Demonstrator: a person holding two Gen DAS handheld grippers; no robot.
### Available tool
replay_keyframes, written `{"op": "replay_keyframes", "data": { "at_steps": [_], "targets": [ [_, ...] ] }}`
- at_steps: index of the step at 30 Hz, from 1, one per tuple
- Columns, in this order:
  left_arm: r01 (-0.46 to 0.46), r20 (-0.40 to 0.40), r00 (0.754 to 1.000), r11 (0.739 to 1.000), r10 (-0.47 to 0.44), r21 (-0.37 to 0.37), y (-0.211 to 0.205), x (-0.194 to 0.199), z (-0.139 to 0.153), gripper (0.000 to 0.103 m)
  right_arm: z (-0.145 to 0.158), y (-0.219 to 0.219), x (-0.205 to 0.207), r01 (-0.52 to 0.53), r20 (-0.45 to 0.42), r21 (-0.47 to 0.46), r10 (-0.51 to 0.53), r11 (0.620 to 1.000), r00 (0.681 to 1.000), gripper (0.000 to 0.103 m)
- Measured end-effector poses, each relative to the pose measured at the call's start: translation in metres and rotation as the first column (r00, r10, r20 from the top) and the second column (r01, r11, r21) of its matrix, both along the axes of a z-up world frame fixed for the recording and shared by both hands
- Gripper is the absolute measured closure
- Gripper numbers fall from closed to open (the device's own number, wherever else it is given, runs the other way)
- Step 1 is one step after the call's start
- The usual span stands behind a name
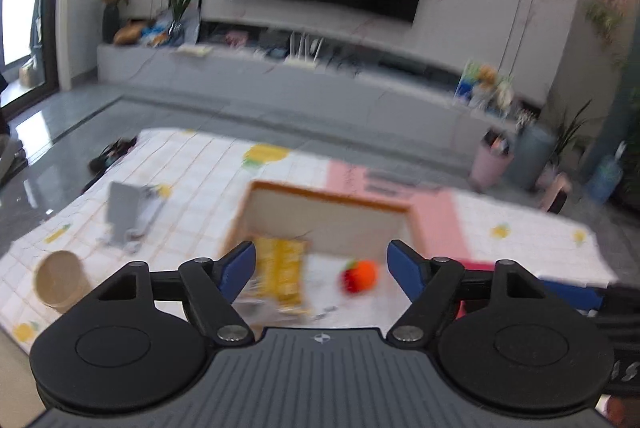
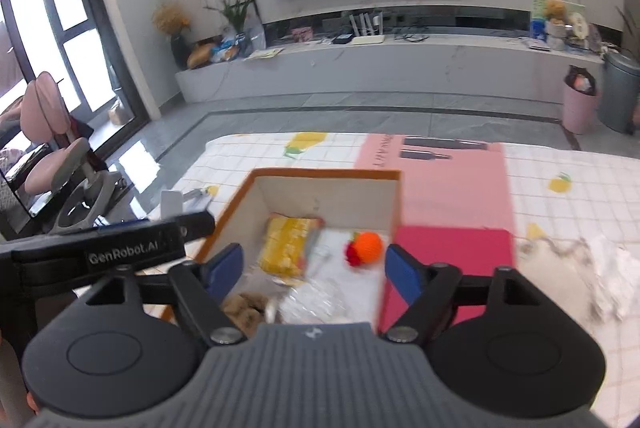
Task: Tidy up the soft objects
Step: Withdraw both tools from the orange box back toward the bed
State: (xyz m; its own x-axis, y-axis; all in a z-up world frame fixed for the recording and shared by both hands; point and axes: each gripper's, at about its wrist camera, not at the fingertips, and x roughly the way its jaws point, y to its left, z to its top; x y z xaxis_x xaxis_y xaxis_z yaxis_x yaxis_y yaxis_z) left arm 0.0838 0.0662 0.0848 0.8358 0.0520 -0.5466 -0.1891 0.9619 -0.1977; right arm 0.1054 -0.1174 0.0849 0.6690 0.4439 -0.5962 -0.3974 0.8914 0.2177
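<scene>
Both hand-held grippers hovered above the open box, blue pads spread wide and gripping nothing. Left hand-held gripper point(image 1: 321, 270) seen with the box interior showing between its fingers; right hand-held gripper point(image 2: 314, 268) likewise agape over the same box, no object touching either pad. Cardboard box point(image 2: 328, 176) with orange-brown rim sat on a bench point(image 2: 580, 211) covered by a white gridded cloth with lemon prints. Inside the box: a yellow packet point(image 2: 286, 246) lying toward the left, a small orange and red knitted toy point(image 2: 362, 248) to its right, both apart from each other, crinkled clear plastic point(image 2: 320, 298) nearer, and a brown fuzzy item point(image 2: 244, 308) at the near left corner, partly hidden. Pink and red flat board point(image 2: 448, 195) lay under and right of the box. White crumpled soft things point(image 2: 600, 272) rested on the cloth at far right, well apart from the box. Tan paper cup point(image 1: 62, 280) stood at near left on the cloth, blurred. Grey card stand point(image 1: 122, 211) stood left of the box.
</scene>
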Motion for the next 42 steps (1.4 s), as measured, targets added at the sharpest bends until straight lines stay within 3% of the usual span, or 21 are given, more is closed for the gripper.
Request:
{"op": "replay_keyframes", "data": {
  "at_steps": [2, 5, 7, 10, 13, 18, 23, 27, 30, 33, 36, 40, 42],
  "targets": [
    [0.019, 0.082, 0.996, 0.999, -0.016, -0.031, -0.019, -0.011, -0.001, 0.008, -0.001, -0.019, -0.011, 0.037, 0.023, -0.028, -0.036, 0.999, 0.999, 0.021],
    [0.135, 0.153, 0.98, 0.99, -0.127, -0.037, -0.048, -0.021, -0.004, 0.002, -0.009, -0.056, -0.034, 0.131, 0.079, -0.053, -0.127, 0.99, 0.989, 0.021],
    [0.194, 0.123, 0.973, 0.981, -0.196, 0.023, -0.075, -0.023, -0.005, 0.002, -0.018, -0.084, -0.049, 0.198, 0.112, -0.053, -0.191, 0.979, 0.975, 0.02],
    [0.241, 0.091, 0.962, 0.957, -0.257, 0.158, -0.115, -0.028, -0.009, 0.002, -0.035, -0.126, -0.061, 0.291, 0.118, -0.046, -0.284, 0.956, 0.952, 0.011],
    [0.241, 0.086, 0.961, 0.95, -0.262, 0.197, -0.142, -0.033, -0.02, 0.002, -0.054, -0.162, -0.059, 0.361, 0.053, -0.04, -0.359, 0.932, 0.932, 0.011],
    [0.337, 0.024, 0.939, 0.931, -0.344, 0.142, -0.169, -0.024, -0.044, 0.002, -0.079, -0.205, -0.046, 0.457, -0.044, -0.035, -0.458, 0.889, 0.888, 0.011],
    [0.371, -0.04, 0.928, 0.908, -0.371, 0.195, -0.196, -0.011, -0.072, 0.002, -0.091, -0.228, -0.021, 0.517, -0.09, -0.057, -0.52, 0.854, 0.85, 0.011],
    [0.357, 0.01, 0.929, 0.903, -0.369, 0.238, -0.211, -0.018, -0.089, 0.002, -0.099, -0.24, -0.012, 0.556, -0.136, -0.005, -0.552, 0.831, 0.823, 0.011],
    [0.409, 0.016, 0.904, 0.873, -0.428, 0.264, -0.226, -0.019, -0.1, 0.002, -0.099, -0.245, -0.009, 0.598, -0.146, 0.008, -0.591, 0.801, 0.794, 0.011],
    [0.441, 0.038, 0.878, 0.838, -0.477, 0.32, -0.244, -0.018, -0.112, 0.002, -0.094, -0.248, -0.014, 0.641, -0.098, -0.042, -0.641, 0.767, 0.761, 0.011],
    [0.467, 0.018, 0.862, 0.808, -0.506, 0.359, -0.267, -0.007, -0.129, 0.002, -0.097, -0.254, -0.021, 0.639, -0.109, -0.026, -0.637, 0.769, 0.763, 0.011],
    [0.46, -0.021, 0.861, 0.762, -0.508, 0.455, -0.294, 0.008, -0.157, 0.004, -0.101, -0.256, -0.024, 0.629, -0.09, -0.076, -0.634, 0.773, 0.768, 0.011],
    [0.444, -0.03, 0.864, 0.732, -0.503, 0.517, -0.304, 0.014, -0.171, 0.004, -0.102, -0.264, -0.026, 0.655, -0.104, -0.017, -0.653, 0.755, 0.75, 0.01]
  ]
}}
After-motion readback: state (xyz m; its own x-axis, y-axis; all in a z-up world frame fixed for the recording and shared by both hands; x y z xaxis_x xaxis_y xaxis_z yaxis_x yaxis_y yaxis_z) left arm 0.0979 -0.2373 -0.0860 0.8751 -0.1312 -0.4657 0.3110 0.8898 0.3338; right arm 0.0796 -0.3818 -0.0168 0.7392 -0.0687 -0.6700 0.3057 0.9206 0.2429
